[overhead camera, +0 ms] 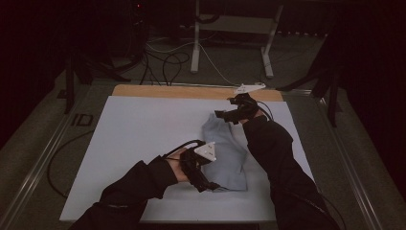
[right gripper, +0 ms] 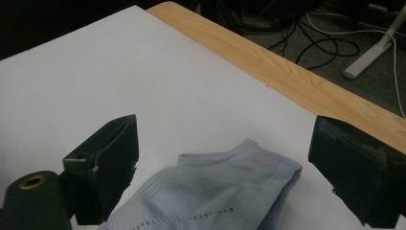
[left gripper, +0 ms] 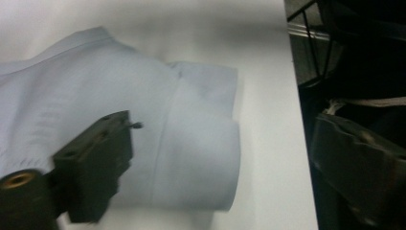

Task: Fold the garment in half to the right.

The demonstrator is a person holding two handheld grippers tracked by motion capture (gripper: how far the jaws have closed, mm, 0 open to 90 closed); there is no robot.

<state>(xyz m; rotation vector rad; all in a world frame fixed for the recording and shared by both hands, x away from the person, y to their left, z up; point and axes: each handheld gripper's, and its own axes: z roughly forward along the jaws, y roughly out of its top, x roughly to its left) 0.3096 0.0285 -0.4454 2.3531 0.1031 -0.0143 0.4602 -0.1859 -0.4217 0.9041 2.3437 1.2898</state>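
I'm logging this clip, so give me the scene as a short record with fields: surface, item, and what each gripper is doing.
surface: white table top with a wooden far edge
item: light blue garment, folded, lying right of centre
left gripper: at the garment's near end, jaws open
right gripper: at the garment's far end, jaws open with the cloth edge between them

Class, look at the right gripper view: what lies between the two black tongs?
The far end of the light blue garment lies between them, on the white table cover. The right gripper stands open around it.
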